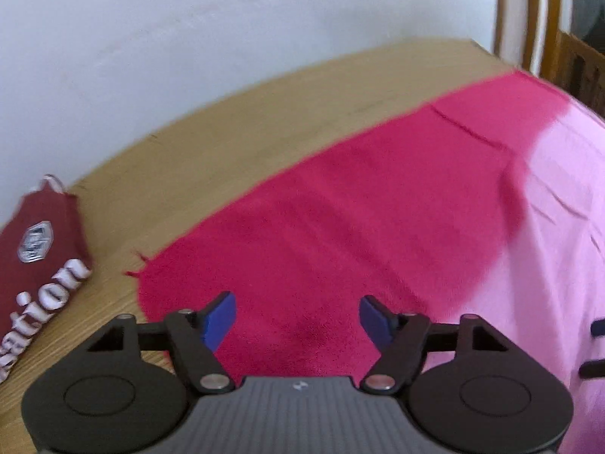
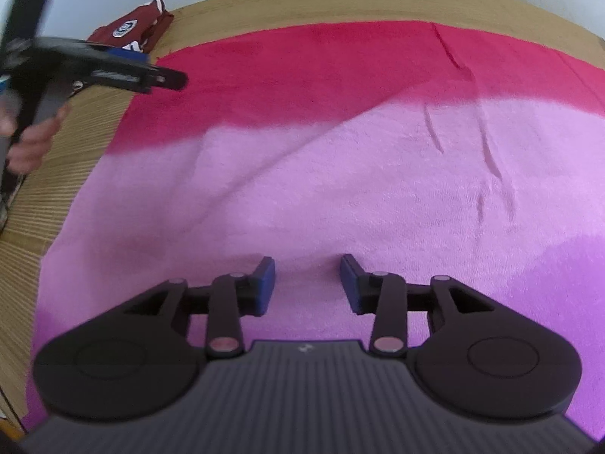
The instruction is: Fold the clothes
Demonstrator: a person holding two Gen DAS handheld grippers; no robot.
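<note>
A large towel-like cloth, crimson fading to pale pink and purple (image 2: 302,174), lies spread flat on the wooden table (image 2: 53,196), with a few creases. It also fills the left wrist view (image 1: 340,227). My left gripper (image 1: 297,319) is open and empty, hovering over the crimson end near its left corner. It shows from the side in the right wrist view (image 2: 166,77). My right gripper (image 2: 307,283) is open and empty, low over the pale pink middle of the cloth.
A folded maroon garment with white lettering (image 1: 38,265) lies on the table left of the cloth; it also shows in the right wrist view (image 2: 130,28). A white wall (image 1: 227,38) runs behind the table. A wooden door frame (image 1: 537,19) stands at far right.
</note>
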